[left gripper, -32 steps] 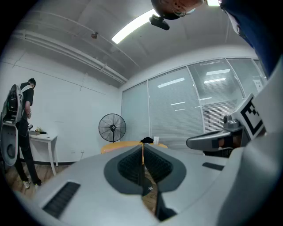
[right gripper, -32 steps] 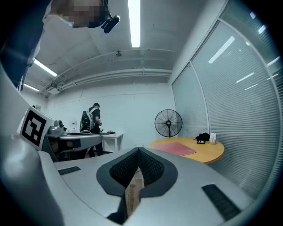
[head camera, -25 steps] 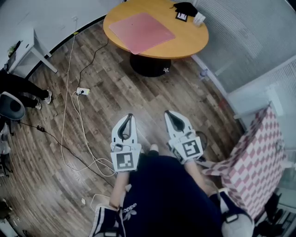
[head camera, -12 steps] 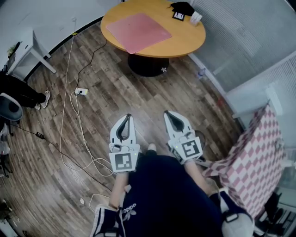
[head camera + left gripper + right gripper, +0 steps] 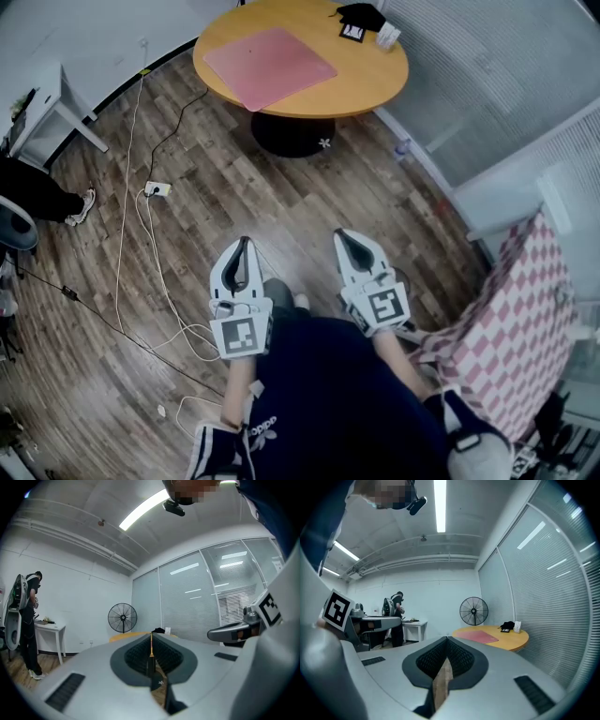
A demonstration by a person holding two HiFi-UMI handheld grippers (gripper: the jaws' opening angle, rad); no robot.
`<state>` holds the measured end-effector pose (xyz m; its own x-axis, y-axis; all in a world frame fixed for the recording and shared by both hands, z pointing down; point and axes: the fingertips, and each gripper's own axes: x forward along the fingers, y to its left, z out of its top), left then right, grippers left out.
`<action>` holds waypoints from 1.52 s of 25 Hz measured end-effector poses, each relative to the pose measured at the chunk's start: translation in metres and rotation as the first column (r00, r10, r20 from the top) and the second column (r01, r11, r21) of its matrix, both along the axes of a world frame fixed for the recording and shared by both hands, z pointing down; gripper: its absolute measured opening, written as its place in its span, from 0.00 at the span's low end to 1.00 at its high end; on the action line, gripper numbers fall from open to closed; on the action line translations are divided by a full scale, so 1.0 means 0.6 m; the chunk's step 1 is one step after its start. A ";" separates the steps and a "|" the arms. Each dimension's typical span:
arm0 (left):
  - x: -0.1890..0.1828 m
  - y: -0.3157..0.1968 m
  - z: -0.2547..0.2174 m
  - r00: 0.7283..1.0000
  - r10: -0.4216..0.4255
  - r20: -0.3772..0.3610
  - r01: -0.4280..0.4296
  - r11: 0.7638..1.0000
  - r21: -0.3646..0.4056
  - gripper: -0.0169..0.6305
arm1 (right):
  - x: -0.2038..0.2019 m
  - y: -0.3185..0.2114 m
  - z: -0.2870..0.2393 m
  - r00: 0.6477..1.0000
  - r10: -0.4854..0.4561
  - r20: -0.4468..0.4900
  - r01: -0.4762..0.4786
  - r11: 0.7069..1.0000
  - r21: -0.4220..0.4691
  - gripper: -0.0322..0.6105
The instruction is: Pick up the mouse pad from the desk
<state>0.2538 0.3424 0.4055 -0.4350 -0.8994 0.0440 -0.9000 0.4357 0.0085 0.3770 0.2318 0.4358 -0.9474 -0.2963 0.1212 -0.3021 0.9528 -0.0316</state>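
**Carrying both tools shut toward a mouse pad that is lying well ahead**

The person is holding the left tool (image 5: 245, 244) and the right tool (image 5: 340, 234) side by side at waist height, both pointing roughly level over the wooden floor. Each one's jaws are pressed together with nothing between them. That is probably just a carrying posture, since nothing is within reach to grip.

The pink mouse pad (image 5: 270, 66) is lying flat on the round worktop (image 5: 370, 80), straight ahead of both tool tips and well apart from them. It is sitting toward the left-hand part of the top, with one corner near the edge facing the tools. That edge looks like the easiest place for a jaw to slide under.

Beyond the pad, ahead and right of the right tool, a dark bundle (image 5: 361, 16), a black-and-white card (image 5: 352, 31) and a small white holder (image 5: 386, 36) are sitting. White cables (image 5: 141, 216) are trailing left of the left tool.

The card's print is too small to read. Each tool's cube is showing a square black-and-white marker. White lettering (image 5: 264, 422) on the person's dark clothing appears to read "adidas".
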 end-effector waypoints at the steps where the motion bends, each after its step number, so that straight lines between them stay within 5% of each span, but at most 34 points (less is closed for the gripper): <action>1: -0.004 -0.003 -0.002 1.000 -0.001 0.004 0.001 1.000 0.000 0.04 | 0.000 -0.008 0.004 1.000 0.009 -0.006 -0.009 1.000 0.001 0.05; 8: -0.058 -0.051 0.009 1.000 0.010 -0.006 -0.010 1.000 -0.009 0.04 | -0.049 -0.053 0.020 0.999 0.029 -0.021 -0.029 0.999 -0.019 0.05; 20: -0.255 -0.139 -0.025 0.997 0.072 -0.004 -0.072 0.997 -0.003 0.04 | -0.234 -0.132 -0.024 0.999 0.053 -0.007 -0.052 0.998 0.016 0.05; 28: -0.316 -0.163 0.004 0.995 0.096 -0.034 -0.097 0.994 -0.044 0.04 | -0.263 -0.164 0.006 0.993 0.106 -0.044 -0.106 0.994 0.002 0.05; 38: -0.367 -0.226 0.035 0.994 0.081 -0.078 -0.087 0.993 -0.076 0.04 | -0.334 -0.209 0.003 0.999 0.039 -0.010 -0.039 0.998 -0.051 0.05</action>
<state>0.0338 0.2069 0.4263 -0.3510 -0.9249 0.1458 -0.9315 0.3608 0.0457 0.1767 0.1062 0.4376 -0.9341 -0.3261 0.1453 -0.3393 0.9375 -0.0775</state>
